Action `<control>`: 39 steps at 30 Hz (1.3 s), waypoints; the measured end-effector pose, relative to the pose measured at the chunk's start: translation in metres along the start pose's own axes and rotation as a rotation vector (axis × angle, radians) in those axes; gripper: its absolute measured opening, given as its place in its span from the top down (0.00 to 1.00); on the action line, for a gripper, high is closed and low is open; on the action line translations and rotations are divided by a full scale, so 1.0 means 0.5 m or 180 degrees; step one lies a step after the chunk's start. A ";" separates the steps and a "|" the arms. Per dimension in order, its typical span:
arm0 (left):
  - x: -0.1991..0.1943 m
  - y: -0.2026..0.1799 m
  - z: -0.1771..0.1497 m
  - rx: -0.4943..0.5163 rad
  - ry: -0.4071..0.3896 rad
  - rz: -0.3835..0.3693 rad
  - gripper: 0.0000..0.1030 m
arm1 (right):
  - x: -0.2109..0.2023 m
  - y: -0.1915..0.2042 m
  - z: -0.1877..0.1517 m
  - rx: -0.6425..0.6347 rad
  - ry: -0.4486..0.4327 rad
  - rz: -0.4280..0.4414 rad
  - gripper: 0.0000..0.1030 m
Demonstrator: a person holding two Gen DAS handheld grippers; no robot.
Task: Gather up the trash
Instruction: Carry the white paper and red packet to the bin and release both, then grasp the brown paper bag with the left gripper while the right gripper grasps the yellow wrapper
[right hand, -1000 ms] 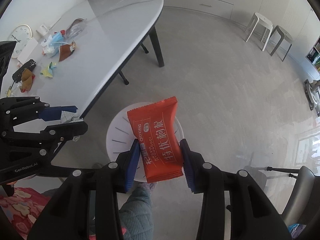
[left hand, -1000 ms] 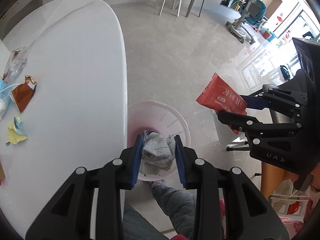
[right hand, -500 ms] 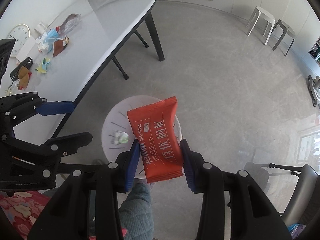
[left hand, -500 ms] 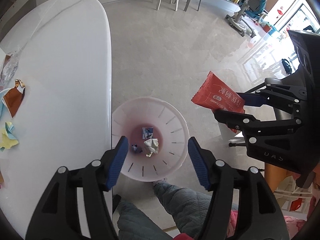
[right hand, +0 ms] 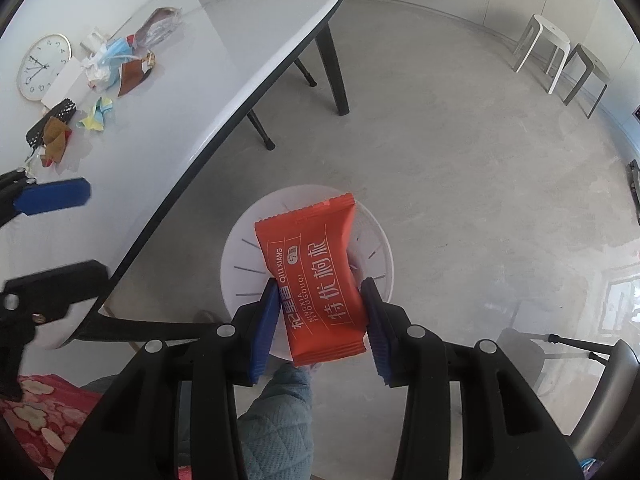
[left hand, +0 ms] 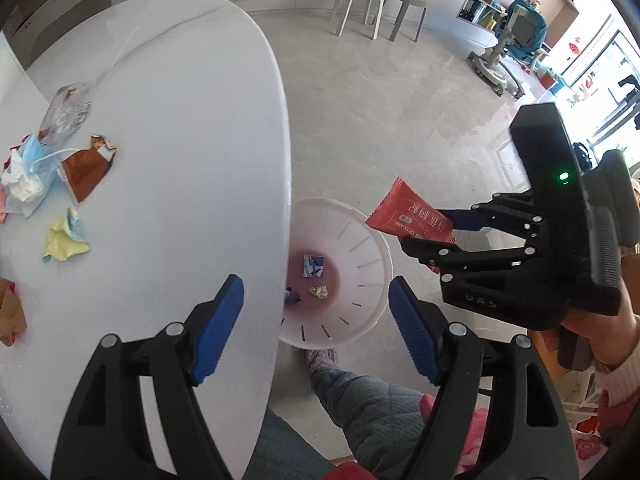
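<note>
At the bottom center of the right wrist view, an orange snack packet (right hand: 316, 280) is clamped between the blue pads of the right gripper (right hand: 320, 320), upright with its printed face to the camera. The packet is held directly above the white trash bin (right hand: 240, 256), which stands on the floor just beside the edge of the white table (right hand: 224, 80). In the left wrist view the same packet (left hand: 408, 216) is seen at center right, over the bin's far rim (left hand: 360, 236), pinched by the right gripper (left hand: 440, 232).

At the bottom of the left wrist view, the left gripper (left hand: 316, 312) is spread wide with nothing between its pads; one finger is over the table edge, the other over the bin. Three small scraps are seen on the bin floor: a blue-white piece (left hand: 313, 266), a pale crumpled piece (left hand: 319, 291) and a dark piece (left hand: 291, 298) partly hidden by the table edge.

Litter is seen at the left of that frame on the table: a brown wrapper (left hand: 86, 170), a blue face mask (left hand: 36, 160) with white tissue (left hand: 22, 184), a clear plastic bag (left hand: 66, 114), and a yellow crumpled paper (left hand: 64, 240). A round clock (right hand: 42, 66) is visible at the upper left of the right wrist view.
</note>
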State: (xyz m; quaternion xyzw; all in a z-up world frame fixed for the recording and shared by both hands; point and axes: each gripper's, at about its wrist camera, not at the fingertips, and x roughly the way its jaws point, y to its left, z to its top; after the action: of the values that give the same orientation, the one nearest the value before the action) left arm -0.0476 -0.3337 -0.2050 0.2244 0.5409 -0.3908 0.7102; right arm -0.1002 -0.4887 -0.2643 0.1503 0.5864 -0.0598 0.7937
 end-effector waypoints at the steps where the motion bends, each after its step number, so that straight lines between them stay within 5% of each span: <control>1: -0.012 0.008 -0.004 -0.0043 -0.0033 0.0030 0.24 | 0.014 0.008 0.000 -0.0027 0.0045 0.0010 0.56; 4: -0.048 0.043 -0.021 -0.0180 -0.0102 0.0128 0.24 | 0.056 0.031 0.001 -0.0111 0.0176 0.0032 0.48; 6: -0.064 0.065 -0.032 -0.0281 -0.0127 0.0189 0.24 | 0.078 0.047 0.003 -0.0134 0.0243 -0.0014 0.29; 10: -0.088 0.111 -0.058 -0.0477 -0.0147 0.0256 0.24 | 0.079 0.075 0.014 -0.0162 0.0227 -0.0085 0.20; 14: -0.111 0.150 -0.079 -0.0588 -0.0199 0.0265 0.22 | 0.020 0.098 0.033 -0.0117 0.0042 -0.0172 0.17; 18: -0.150 0.190 -0.096 -0.0651 -0.0327 0.0305 0.16 | -0.087 0.154 0.076 -0.0124 -0.0371 -0.0182 0.03; 25: -0.220 0.311 -0.142 -0.0900 -0.0499 0.0499 0.11 | -0.169 0.309 0.168 -0.0501 -0.0744 -0.0161 0.02; 39: -0.297 0.545 -0.243 -0.1509 -0.0689 0.0663 0.11 | -0.118 0.568 0.251 -0.0871 -0.0663 0.0085 0.02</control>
State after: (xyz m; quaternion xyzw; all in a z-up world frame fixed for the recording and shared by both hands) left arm 0.0818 -0.0353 -0.1312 0.0633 0.5122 -0.2000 0.8329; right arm 0.0734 -0.2632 -0.1271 0.0416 0.5016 0.0158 0.8639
